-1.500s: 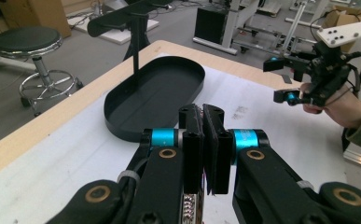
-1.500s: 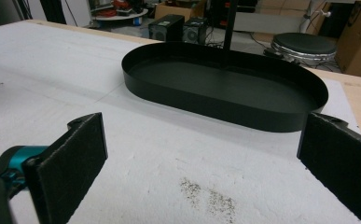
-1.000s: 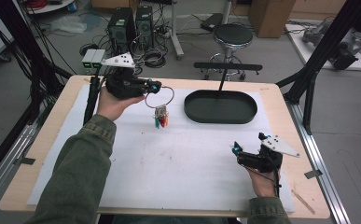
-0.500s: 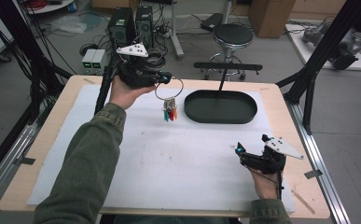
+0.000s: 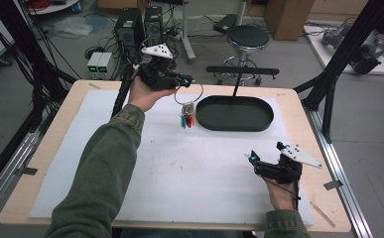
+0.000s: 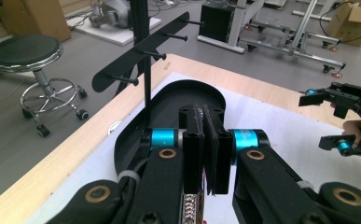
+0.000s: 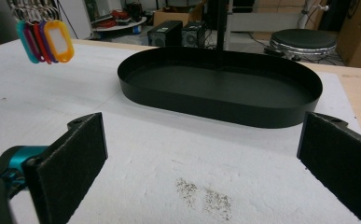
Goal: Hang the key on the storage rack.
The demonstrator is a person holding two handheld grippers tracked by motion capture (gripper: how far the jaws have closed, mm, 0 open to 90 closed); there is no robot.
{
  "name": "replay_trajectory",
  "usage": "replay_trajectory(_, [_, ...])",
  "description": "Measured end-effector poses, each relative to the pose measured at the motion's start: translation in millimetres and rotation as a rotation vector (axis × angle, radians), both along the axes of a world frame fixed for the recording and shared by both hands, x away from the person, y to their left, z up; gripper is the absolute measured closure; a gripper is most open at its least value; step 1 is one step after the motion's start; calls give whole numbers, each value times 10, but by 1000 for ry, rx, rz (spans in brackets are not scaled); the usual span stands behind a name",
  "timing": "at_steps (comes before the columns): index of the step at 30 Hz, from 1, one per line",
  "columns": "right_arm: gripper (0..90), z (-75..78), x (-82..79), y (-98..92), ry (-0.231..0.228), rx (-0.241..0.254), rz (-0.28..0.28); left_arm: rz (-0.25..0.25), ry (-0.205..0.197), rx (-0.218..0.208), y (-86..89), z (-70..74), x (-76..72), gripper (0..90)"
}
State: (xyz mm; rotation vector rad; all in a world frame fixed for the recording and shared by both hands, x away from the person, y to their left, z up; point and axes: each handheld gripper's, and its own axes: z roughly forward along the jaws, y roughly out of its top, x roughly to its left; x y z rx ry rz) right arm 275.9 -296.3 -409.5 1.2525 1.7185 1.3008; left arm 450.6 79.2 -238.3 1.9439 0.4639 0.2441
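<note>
The pads point(image 6: 205, 140) of the left gripper point(image 5: 183, 82) were pressed together on the wire ring point(image 5: 188, 92) of a key bunch, seen in the upper middle of the high view. In the left gripper view the jaws stood closed at the lower centre of the frame, with a short beaded piece of the bunch glimpsed just beneath them. From the ring the coloured tags point(image 5: 186, 120) hung straight down below the pads, clear of the white mat point(image 5: 179, 173) and just left of the black tray point(image 5: 239, 114). In the right gripper view the tags point(image 7: 43, 39) were seen at the upper left, hanging above the mat. From the tray a thin post rose to a bar with pegs point(image 6: 143, 51), seen in the upper left of the left gripper view.

The right gripper point(image 5: 255, 161) was held at the lower right of the high view, its pads point(image 7: 78, 154) wide apart with nothing between them, low over the mat and well apart from the bunch.
</note>
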Motion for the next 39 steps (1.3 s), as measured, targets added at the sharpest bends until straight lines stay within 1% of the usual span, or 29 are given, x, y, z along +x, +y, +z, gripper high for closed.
replay_trajectory(2, [5,1,10,9,-3,0,4,-5,0,1,-49,8,26,864])
replay_trajectory(7, [5,-1,22,18,-4,0,7,-11,-10,22,-159,54,109,864])
replay_trajectory(10, [5,0,28,26,-2,0,9,-14,-16,27,-224,76,153,864])
replay_trajectory(11, [5,-1,30,29,1,2,10,-14,-19,22,-236,78,165,864])
replay_trajectory(12, [4,-1,32,29,-1,0,11,-12,-16,13,-245,75,176,865])
replay_trajectory(13, [5,-1,33,28,0,-2,11,-12,-12,15,-253,72,191,864])
replay_trajectory(14, [5,-2,33,28,1,-2,10,-11,-12,16,-261,69,202,864])
replay_trajectory(15, [4,-3,35,27,-1,-3,11,-7,-12,30,-274,69,224,864])
replay_trajectory(16, [5,0,33,27,1,-4,11,-5,-7,30,-290,67,240,864])
replay_trajectory(17, [5,-1,32,27,0,-3,12,-6,-6,24,-306,65,253,864])
replay_trajectory(20, [5,0,26,29,5,2,10,-33,2,20,-361,64,329,865])
replay_trajectory(23, [4,1,26,28,5,0,10,-29,9,10,-417,56,394,864])
replay_trajectory(26, [5,0,27,25,3,-10,12,-29,11,11,-478,22,453,865])
replay_trajectory(29, [5,2,24,12,3,-11,10,-22,5,15,-532,-27,510,864])
replay_trajectory(32, [5,9,10,17,3,-2,15,-16,-2,14,-573,-63,569,865])
replay_trajectory(34, [5,5,12,23,6,-6,18,0,0,5,-594,-88,611,865])
replay_trajectory(37, [5,1,16,34,6,-27,20,22,6,5,-598,-136,690,865])
replay_trajectory(39, [4,0,16,32,6,-29,17,43,3,9,-586,-169,740,865])
